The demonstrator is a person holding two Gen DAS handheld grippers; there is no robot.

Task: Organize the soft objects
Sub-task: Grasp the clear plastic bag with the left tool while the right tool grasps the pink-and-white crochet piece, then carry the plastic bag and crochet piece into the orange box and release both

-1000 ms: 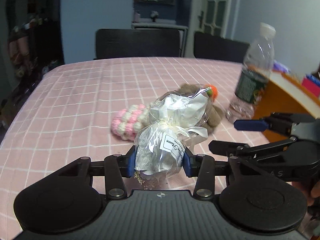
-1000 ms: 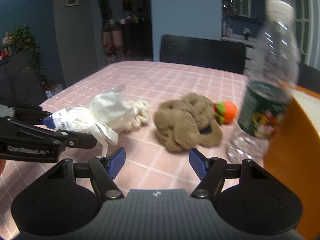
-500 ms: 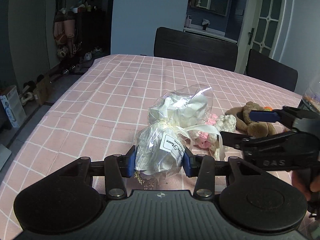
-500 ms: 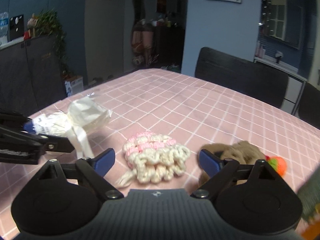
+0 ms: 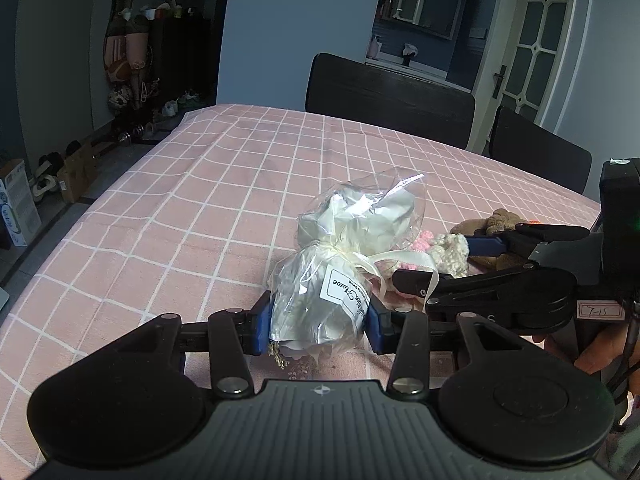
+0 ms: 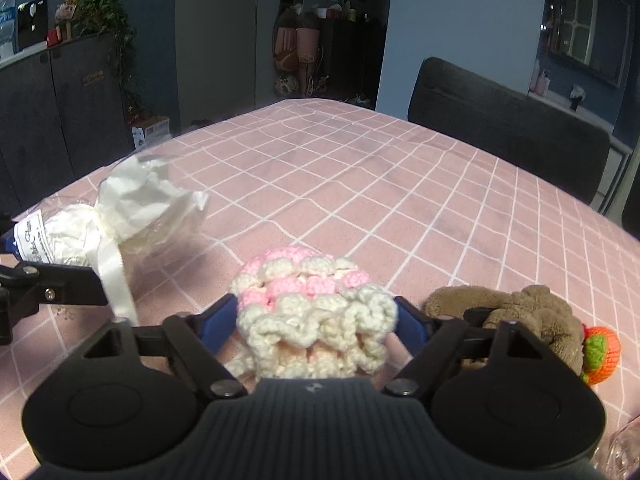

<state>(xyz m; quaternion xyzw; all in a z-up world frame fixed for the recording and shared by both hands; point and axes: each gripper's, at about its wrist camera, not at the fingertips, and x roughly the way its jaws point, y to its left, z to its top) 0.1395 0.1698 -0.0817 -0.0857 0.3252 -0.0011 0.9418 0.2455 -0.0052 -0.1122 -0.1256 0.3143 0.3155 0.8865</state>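
Right hand-held gripper [image 6: 316, 320], crochet piece [image 6: 312, 312] between pads

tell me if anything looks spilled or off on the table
Small dried bits lie scattered on the pink tablecloth, just below the cellophane-wrapped bundle that the left gripper is clamped on. They look shed from its open end. Otherwise nothing stands out.
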